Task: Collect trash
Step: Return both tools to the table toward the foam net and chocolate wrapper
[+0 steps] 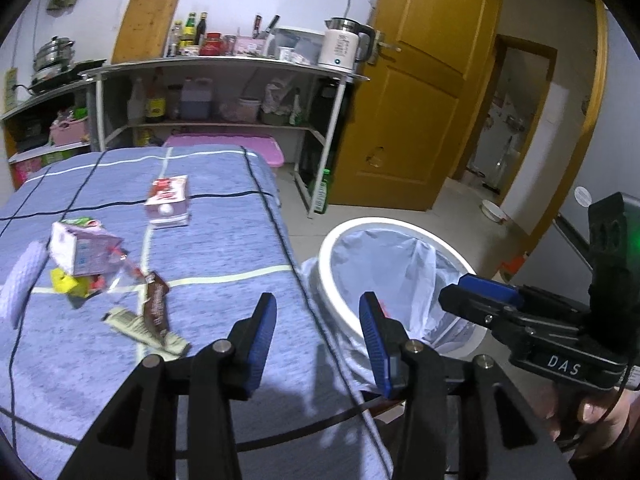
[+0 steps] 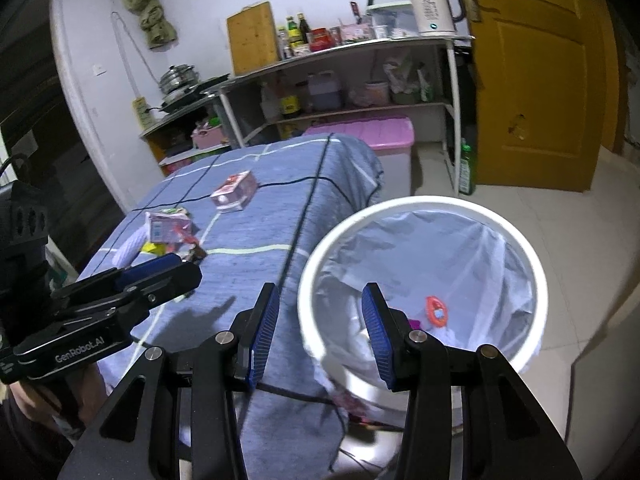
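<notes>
Trash lies on a table under a blue checked cloth (image 1: 224,240): an upright pink carton (image 1: 168,200), a crushed carton (image 1: 80,252), a yellow scrap (image 1: 64,282), a brown wrapper (image 1: 156,304) and a pale paper wrapper (image 1: 148,330). My left gripper (image 1: 318,304) hangs open and empty over the table's right edge. Beside the table stands a white bin (image 2: 420,202) with a plastic liner, an orange wrapper (image 2: 436,311) at its bottom. My right gripper (image 2: 320,296) is open and empty over the bin's near rim. Each gripper shows in the other's view: the right (image 1: 480,292), the left (image 2: 168,268).
A metal shelf rack (image 1: 224,64) with bottles and a white kettle (image 1: 342,46) stands behind the table. A pink-lidded box (image 2: 368,132) and a green bottle (image 1: 322,196) sit on the floor by it. A yellow door (image 1: 420,100) is open at the right. A white knitted cloth (image 1: 20,280) lies at the table's left.
</notes>
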### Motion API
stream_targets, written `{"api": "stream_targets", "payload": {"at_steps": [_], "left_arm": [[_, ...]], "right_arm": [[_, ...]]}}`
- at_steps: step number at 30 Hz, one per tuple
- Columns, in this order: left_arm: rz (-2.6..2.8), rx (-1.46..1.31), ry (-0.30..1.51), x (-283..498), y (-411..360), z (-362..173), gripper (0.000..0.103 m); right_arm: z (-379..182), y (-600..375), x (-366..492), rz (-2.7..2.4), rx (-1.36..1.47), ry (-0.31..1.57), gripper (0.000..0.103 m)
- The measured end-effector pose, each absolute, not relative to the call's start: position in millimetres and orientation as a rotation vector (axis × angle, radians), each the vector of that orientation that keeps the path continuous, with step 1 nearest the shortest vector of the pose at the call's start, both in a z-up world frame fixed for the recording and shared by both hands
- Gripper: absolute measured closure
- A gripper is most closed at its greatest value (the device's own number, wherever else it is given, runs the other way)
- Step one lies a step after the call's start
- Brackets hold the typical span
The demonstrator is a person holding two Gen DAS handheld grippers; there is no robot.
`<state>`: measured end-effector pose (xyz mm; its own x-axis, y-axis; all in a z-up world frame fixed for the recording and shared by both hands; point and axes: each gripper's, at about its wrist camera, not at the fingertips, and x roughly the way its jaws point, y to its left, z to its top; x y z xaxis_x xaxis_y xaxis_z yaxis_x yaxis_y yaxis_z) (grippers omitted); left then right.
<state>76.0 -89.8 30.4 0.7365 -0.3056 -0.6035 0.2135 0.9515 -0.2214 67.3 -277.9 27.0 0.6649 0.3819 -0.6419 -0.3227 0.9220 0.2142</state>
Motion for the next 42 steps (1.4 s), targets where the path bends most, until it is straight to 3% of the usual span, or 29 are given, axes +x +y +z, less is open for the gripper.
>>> {"api": "stream_targets", "payload": {"at_steps": [4,42], "left_arm": [[-0.25,-0.157,0.681,68.1,-73.8,28.7,0.058],[0.126,-0.254,0.653,48.4,102.7,7.4,0.056]], "right_arm": [[28.3,-264.3,64.5,0.443,0.08,0.723,0.054],[5.6,-120.8,95.4,0.693,-0.016,0.852,0.054]]}}
